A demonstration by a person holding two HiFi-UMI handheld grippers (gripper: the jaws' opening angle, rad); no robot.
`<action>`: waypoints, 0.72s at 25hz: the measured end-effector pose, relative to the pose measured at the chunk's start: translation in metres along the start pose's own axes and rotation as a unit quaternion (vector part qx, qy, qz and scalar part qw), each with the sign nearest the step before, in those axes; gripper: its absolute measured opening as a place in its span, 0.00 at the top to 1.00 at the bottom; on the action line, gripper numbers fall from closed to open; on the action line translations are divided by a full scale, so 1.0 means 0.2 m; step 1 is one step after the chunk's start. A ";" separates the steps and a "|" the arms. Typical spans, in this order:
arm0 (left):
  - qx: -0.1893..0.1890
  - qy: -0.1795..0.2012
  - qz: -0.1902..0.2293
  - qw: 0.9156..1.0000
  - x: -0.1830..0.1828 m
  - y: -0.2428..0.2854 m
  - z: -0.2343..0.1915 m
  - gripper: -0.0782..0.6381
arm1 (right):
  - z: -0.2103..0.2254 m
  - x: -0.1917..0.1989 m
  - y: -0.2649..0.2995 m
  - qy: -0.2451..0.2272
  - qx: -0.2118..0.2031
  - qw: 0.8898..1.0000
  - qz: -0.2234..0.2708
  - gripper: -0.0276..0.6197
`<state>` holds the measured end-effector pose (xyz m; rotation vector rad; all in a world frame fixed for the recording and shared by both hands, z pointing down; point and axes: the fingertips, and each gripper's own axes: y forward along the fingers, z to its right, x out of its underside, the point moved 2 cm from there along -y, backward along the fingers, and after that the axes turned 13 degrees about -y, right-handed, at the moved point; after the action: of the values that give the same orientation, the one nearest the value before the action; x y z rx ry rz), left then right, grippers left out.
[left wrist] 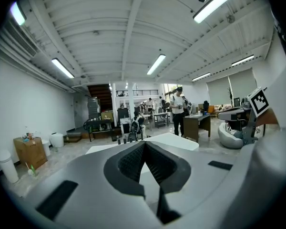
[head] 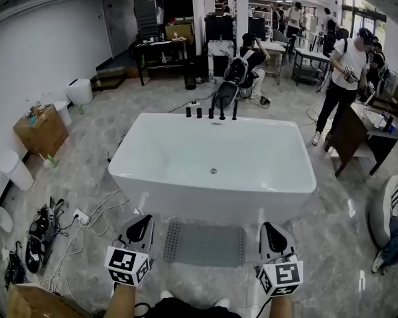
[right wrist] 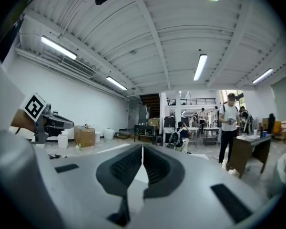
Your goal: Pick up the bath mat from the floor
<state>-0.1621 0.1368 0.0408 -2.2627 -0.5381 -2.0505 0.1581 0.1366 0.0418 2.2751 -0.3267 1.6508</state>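
A grey perforated bath mat (head: pixel 204 244) lies flat on the floor in front of the white bathtub (head: pixel 212 164). In the head view my left gripper (head: pixel 143 220) hovers just left of the mat, and my right gripper (head: pixel 268 226) just right of it, both above the floor. Both are shut with nothing between the jaws. The left gripper view shows its closed jaws (left wrist: pixel 144 143) pointing level across the room over the tub, and the right gripper view shows its closed jaws (right wrist: pixel 142 148) likewise. The mat is hidden in both gripper views.
Cables and a power strip (head: pixel 79 216) lie on the floor at the left with shoes (head: pixel 40 230). A cardboard box (head: pixel 42 130) and white bins (head: pixel 15 169) stand along the left wall. People stand and sit at desks (head: pixel 358 138) beyond the tub.
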 end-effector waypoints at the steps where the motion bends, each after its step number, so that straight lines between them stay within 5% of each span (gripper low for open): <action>1: -0.003 0.002 -0.005 1.000 0.02 -0.01 0.00 0.88 | 0.01 0.02 0.01 0.001 -0.004 1.000 -0.004 0.92; 18: 0.021 -0.018 -0.053 0.998 0.24 0.29 -0.45 0.88 | -0.13 0.15 0.37 0.008 0.026 0.998 -0.063 0.92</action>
<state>-0.2292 0.0699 0.1096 -2.2985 -0.7109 -2.0275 0.1187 0.0778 0.0857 2.2680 -0.1344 1.6320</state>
